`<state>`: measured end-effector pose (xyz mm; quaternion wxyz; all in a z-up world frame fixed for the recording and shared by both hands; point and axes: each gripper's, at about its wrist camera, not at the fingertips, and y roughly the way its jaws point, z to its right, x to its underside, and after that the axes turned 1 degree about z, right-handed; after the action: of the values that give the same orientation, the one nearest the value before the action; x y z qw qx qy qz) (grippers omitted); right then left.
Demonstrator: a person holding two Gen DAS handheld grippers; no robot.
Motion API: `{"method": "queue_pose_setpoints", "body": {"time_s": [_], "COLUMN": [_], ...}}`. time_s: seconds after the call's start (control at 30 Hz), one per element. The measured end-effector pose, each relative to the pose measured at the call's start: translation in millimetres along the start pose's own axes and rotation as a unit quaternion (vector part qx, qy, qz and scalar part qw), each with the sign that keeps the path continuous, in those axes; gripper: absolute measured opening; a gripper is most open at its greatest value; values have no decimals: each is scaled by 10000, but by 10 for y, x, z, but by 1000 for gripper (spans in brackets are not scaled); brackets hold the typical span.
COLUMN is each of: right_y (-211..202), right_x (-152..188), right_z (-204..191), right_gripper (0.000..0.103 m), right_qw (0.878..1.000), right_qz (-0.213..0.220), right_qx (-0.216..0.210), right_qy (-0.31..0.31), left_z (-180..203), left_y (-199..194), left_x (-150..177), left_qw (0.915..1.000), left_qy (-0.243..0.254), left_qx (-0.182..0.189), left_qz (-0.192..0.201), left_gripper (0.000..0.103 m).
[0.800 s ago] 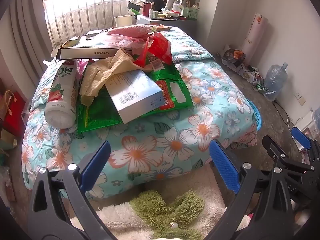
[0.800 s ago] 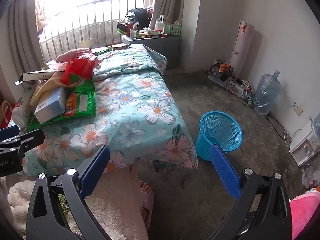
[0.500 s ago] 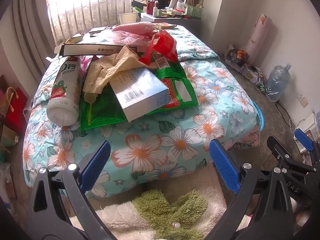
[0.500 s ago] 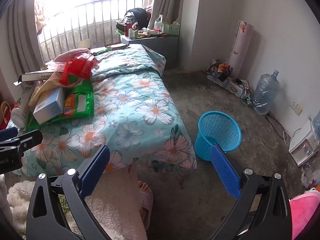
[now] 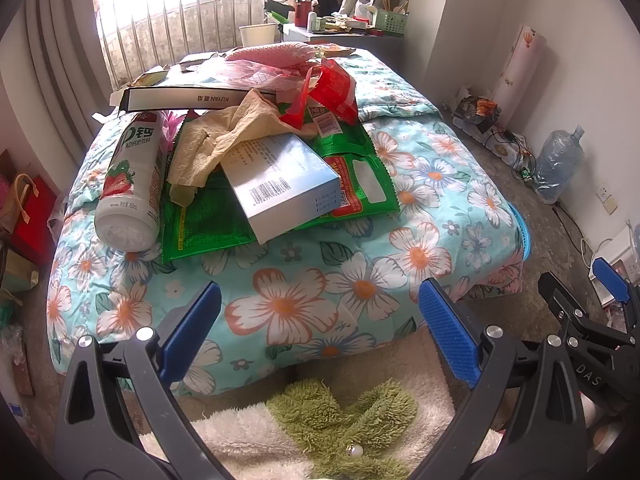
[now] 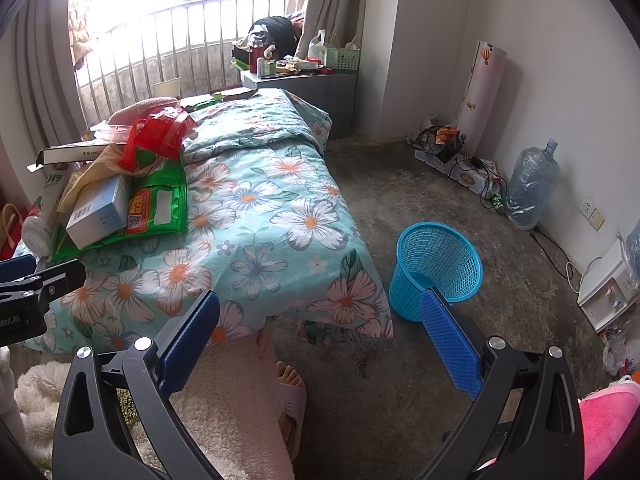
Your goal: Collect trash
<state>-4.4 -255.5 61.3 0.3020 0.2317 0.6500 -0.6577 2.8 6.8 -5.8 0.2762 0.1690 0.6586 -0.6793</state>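
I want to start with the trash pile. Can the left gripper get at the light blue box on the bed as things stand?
Probably yes. The left gripper is open and empty, pointing at the pile over bare quilt. The light blue box lies on top of the green bags, its near end uncovered; only the beige paper overlaps its far corner.

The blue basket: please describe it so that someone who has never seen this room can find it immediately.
Start from the bed with the flowered cover and go to its corner nearest the white wall. There, on the bare grey floor, stands the blue basket, upright and apparently empty. It is the only open mesh container on the floor; the water jug by the wall is clear and closed.
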Motion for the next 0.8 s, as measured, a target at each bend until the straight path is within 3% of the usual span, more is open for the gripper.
{"method": "queue_pose_setpoints", "body": {"time_s": [0.8], "right_y": [1], "right_x": [6], "right_z": [1], "right_gripper": [98], "right_qw": [10000], "right_qz": [-4], "right_qx": [9], "right_qy": [11], "left_z": [-36], "left_y": [-6], "left_x": [2], "left_qw": [10000], "left_qy": [-7], "left_qx": [1], "left_qz": [-21], "left_gripper": [94]}}
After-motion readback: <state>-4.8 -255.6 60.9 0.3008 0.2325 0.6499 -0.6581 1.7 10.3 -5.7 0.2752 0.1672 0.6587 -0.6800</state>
